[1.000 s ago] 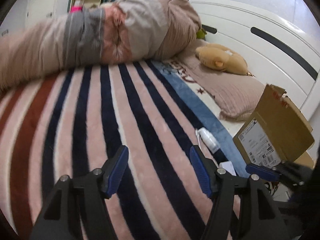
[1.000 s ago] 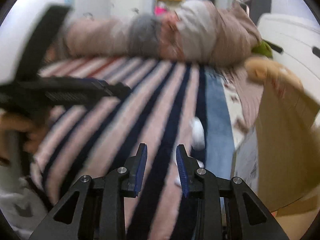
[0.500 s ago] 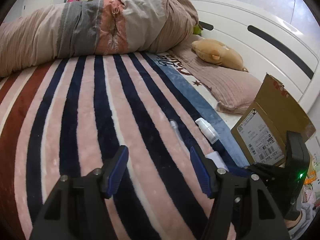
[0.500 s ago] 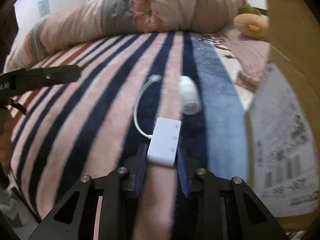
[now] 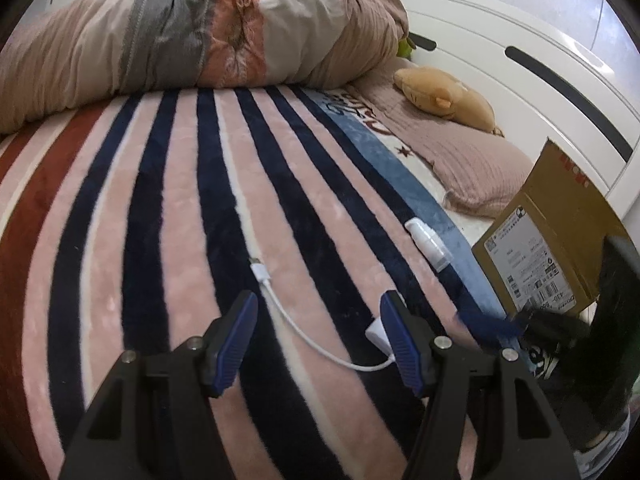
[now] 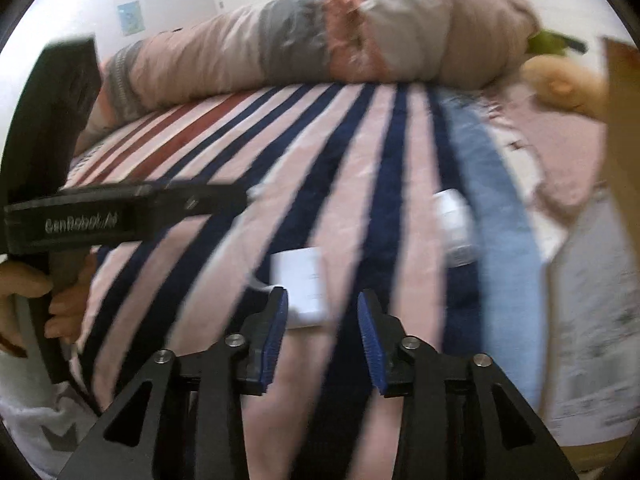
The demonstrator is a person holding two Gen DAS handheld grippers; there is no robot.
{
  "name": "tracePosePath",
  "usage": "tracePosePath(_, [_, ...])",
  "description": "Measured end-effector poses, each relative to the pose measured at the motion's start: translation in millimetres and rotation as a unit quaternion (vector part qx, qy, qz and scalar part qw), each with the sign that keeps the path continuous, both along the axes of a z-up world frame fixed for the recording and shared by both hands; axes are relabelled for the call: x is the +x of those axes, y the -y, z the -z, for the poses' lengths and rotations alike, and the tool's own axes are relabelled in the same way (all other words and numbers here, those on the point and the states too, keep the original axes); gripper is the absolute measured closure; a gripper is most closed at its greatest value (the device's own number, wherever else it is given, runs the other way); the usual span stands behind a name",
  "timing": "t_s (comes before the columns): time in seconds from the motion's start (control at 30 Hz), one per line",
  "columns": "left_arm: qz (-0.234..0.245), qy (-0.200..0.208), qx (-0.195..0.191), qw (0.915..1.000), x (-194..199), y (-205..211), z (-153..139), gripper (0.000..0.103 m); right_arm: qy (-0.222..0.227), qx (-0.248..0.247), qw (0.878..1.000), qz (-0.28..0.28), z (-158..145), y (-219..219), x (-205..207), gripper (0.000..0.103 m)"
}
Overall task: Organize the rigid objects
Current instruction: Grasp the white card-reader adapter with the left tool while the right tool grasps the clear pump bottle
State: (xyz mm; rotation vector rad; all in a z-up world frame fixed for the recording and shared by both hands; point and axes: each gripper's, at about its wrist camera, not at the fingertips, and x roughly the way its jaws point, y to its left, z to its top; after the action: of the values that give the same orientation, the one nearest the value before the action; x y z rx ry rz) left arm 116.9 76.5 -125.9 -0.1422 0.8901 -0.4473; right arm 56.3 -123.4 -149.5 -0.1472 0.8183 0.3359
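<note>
Now both grippers stand with their blue pads apart and nothing between them. The left gripper [image 5: 316,336] hovers low over the striped blanket [image 5: 120,240], straddling the white adapter's cable [image 5: 280,312]. The right gripper [image 6: 322,332] sits just behind the adapter [image 6: 302,284], which lies flat on the blanket. A small white bottle [image 5: 428,242] lies near the cardboard box [image 5: 552,232].

A white adapter [image 6: 305,285] with a thin curved cable [image 5: 280,312] lies flat on the striped bed [image 5: 160,208]; a small white bottle [image 5: 429,243] lies on its side near the adapter.
</note>
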Motion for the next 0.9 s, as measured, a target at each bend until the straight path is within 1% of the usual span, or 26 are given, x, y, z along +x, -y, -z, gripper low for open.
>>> tracePosePath(0.13, [0.012, -0.013, 0.017, 0.9997, 1.4, 9.2, 8.0, 0.042, 0.015, -0.016, 0.999, 0.041, -2.5, 13.3, 15.8, 0.069])
tracePosePath(0.17, [0.015, -0.015, 0.018, 0.9996, 1.8, 10.8, 9.2, 0.043, 0.024, -0.029, 0.998, 0.057, -1.3, 14.5, 22.3, 0.069])
tracePosePath(0.23, [0.029, -0.02, 0.005, 0.9993, 1.9, 14.2, 10.6, 0.043, 0.035, -0.044, 0.996, 0.073, 2.8, 13.8, 41.0, 0.065])
tracePosePath(0.3, [0.064, -0.022, -0.009, 0.9976, -0.9, 20.9, 10.7, 0.043, 0.034, -0.053, 0.995, 0.08, 9.6, 15.0, 57.8, 0.063])
tracePosePath(0.37, [0.095, -0.023, -0.008, 0.9952, -4.1, 29.7, 11.9, 0.043, 0.024, -0.057, 0.995, 0.08, 16.7, 19.8, 71.4, 0.063])
tracePosePath(0.4, [0.106, -0.023, -0.001, 0.9941, -5.4, 35.1, 13.4, 0.043, 0.013, -0.057, 0.995, 0.08, 19.8, 21.1, 77.9, 0.065])
tracePosePath(0.43, [0.112, -0.025, 0.006, 0.9933, -5.9, 40.3, 15.7, 0.043, 0.001, -0.054, 0.996, 0.078, 23.0, 22.6, 81.3, 0.078])
tracePosePath(0.47, [0.116, -0.028, 0.011, 0.9927, -5.1, 44.2, 18.2, 0.043, -0.002, -0.051, 0.996, 0.077, 24.6, 23.9, 79.9, 0.083])
tracePosePath(0.57, [0.125, -0.031, 0.024, 0.9914, -4.4, 52.8, 23.6, 0.043, 0.007, -0.047, 0.997, 0.068, 20.6, 24.1, 66.8, 0.083])
tracePosePath(0.67, [0.144, -0.022, 0.032, 0.9889, -9.1, 60.2, 24.4, 0.043, -0.003, -0.059, 0.997, 0.045, 18.8, 21.7, 45.1, 0.083])
tracePosePath(0.73, [0.148, -0.017, 0.047, 0.9878, -11.7, 65.3, 26.0, 0.043, -0.008, -0.073, 0.997, 0.028, 19.7, 19.7, 26.9, 0.083])
tracePosePath(0.8, [0.149, -0.014, 0.052, 0.9874, -11.2, 68.2, 28.3, 0.043, -0.015, -0.08, 0.997, 0.014, 20.4, 18.8, 11.8, 0.083])
tracePosePath(0.9, [0.143, -0.003, 0.068, 0.9874, -11.8, 71.8, 30.1, 0.044, -0.017, -0.081, 0.996, 0.024, 19.3, 24.3, -1.8, 0.083])
